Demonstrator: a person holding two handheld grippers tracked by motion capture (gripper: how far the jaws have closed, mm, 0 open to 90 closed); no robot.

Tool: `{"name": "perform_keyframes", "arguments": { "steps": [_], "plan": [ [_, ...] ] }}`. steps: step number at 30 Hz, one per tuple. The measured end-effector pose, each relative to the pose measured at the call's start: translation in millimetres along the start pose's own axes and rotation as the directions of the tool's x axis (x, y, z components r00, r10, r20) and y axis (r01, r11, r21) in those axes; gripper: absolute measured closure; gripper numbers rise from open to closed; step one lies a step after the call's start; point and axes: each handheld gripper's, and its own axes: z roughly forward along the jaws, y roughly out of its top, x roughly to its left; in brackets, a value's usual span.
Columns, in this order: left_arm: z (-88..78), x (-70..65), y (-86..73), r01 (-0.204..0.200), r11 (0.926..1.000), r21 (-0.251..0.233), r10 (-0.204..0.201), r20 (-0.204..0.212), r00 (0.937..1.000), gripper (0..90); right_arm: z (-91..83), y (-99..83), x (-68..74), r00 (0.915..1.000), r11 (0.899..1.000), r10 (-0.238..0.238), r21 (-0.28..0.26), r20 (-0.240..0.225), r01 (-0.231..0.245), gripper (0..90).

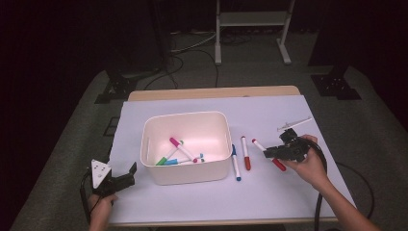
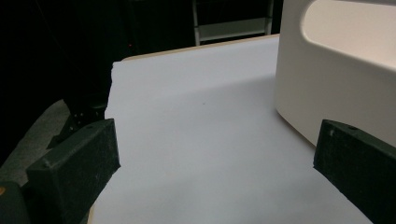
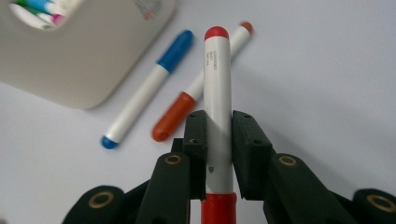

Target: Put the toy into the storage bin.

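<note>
While several markers lie in the white bin [image 1: 185,179], right gripper [image 3: 218,135] pinches a red marker [image 3: 217,88]; blue marker [image 1: 235,164] and orange-red marker [image 1: 246,153] wait at centre-right; left gripper [image 1: 121,179] spread, empty.

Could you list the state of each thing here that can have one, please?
Right gripper: shut on the red marker.
Red marker: capped, clamped mid-barrel.
Left gripper: open, nothing between its jaws.
White bin: uncovered, several markers inside.
Blue marker: capped, lying on the table.
Orange marker: capped, lying beside the blue one.
</note>
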Motion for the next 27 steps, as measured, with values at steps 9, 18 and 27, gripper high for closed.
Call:
{"name": "perform_keyframes", "arguments": {
  "steps": [9,18,27],
  "plan": [
    [0.0,0.3,0.0,0.002,1.0,0.002,-0.002,0.001,1.0,0.0,-32.9,20.0,22.2,0.9972,0.998,-0.046,-0.054,-0.058,0.043,75.6],
    [-0.1,0.2,0.1,0.004,1.0,0.001,-0.004,0.0,1.0,0.0,-59.6,49.7,54.6,0.9819,0.988,-0.138,-0.088,-0.13,0.127,75.6],
    [-0.3,0.6,0.1,0.004,1.0,0.003,-0.004,0.001,1.0,0.0,-58.8,79.5,86.4,0.959,0.975,-0.22,-0.079,-0.178,0.209,75.6]
  ]
}}
